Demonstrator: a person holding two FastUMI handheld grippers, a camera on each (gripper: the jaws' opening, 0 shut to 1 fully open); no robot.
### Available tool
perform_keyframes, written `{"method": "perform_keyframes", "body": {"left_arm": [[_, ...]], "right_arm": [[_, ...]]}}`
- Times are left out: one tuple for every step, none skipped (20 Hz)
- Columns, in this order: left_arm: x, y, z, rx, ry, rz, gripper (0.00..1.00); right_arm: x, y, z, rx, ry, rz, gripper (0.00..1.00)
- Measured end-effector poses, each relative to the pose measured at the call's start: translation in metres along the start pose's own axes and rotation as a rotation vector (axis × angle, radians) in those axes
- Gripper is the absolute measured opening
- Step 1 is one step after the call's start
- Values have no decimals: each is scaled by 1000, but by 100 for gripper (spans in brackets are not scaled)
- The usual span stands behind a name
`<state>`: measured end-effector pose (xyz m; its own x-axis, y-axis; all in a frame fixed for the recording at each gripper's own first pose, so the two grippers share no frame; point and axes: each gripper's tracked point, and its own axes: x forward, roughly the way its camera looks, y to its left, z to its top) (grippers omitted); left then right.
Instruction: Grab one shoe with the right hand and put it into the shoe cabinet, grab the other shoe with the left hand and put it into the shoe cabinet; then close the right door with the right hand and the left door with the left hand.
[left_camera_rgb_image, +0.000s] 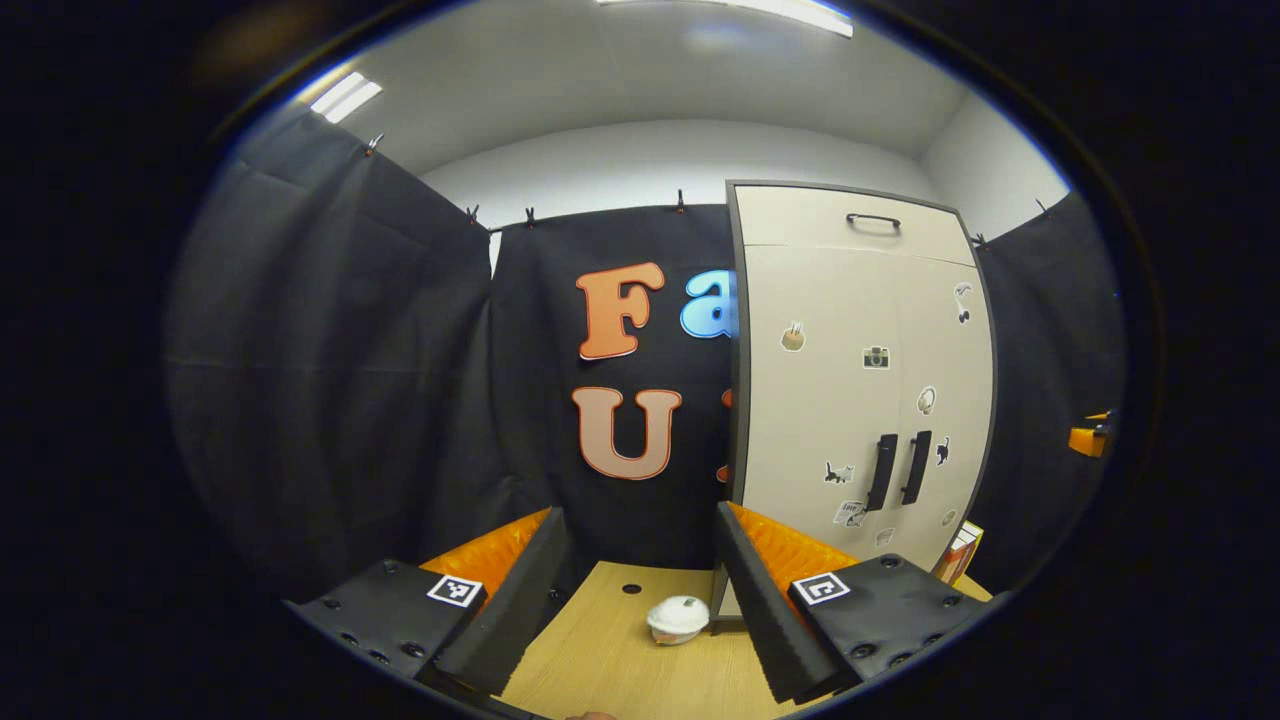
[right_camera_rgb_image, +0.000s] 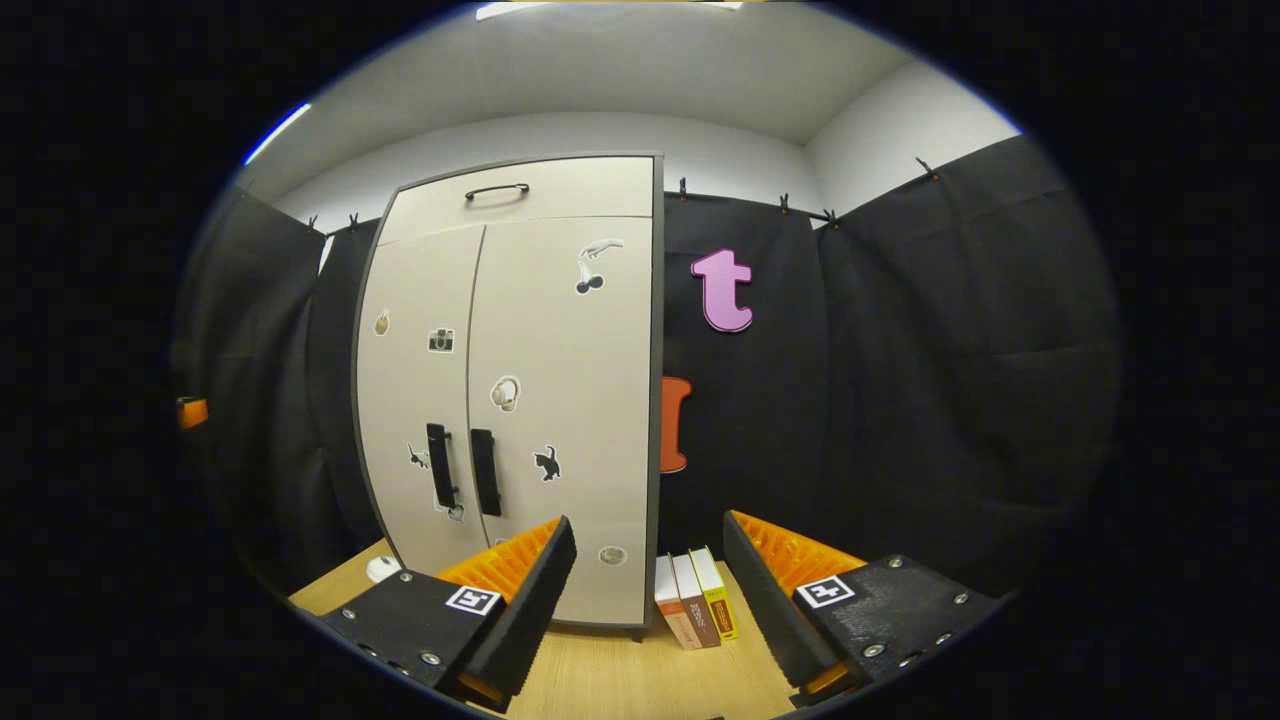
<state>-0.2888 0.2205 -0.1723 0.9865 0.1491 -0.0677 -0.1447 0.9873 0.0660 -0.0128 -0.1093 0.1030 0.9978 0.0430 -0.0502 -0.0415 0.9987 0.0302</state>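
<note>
Both sets of fingers sit wide open with nothing between them: left gripper (left_camera_rgb_image: 635, 590) hanging over the light wooden tabletop (left_camera_rgb_image: 640, 670), right gripper (right_camera_rgb_image: 648, 585) aimed at the foot of the tall beige two-door shoe cabinet (right_camera_rgb_image: 520, 400). Honestly it looks like everything's done: both doors look flush, with the two black vertical handles (right_camera_rgb_image: 462, 470) side by side at the seam. If anything's left, I'd just nudge each door near its handle to check it's seated, not grab. No shoes spotted, so presumably they're inside. Left of the cabinet's base sits a small white dome-shaped thing (left_camera_rgb_image: 678, 618); right of the base, three upright books (right_camera_rgb_image: 695, 598). Cabinet's got little stickers all over and a drawer handle (right_camera_rgb_image: 497, 189) up top.
</note>
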Motion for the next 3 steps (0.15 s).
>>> {"method": "perform_keyframes", "body": {"left_arm": [[-2, 1, 2, 2, 0, 0, 97], [-3, 3, 3, 4, 0, 0, 99], [-5, 2, 3, 6, 0, -1, 97]], "right_arm": [[-2, 0, 1, 6, -3, 0, 92], [-5, -1, 3, 12, -7, -2, 92], [-7, -2, 4, 14, -10, -5, 92]]}}
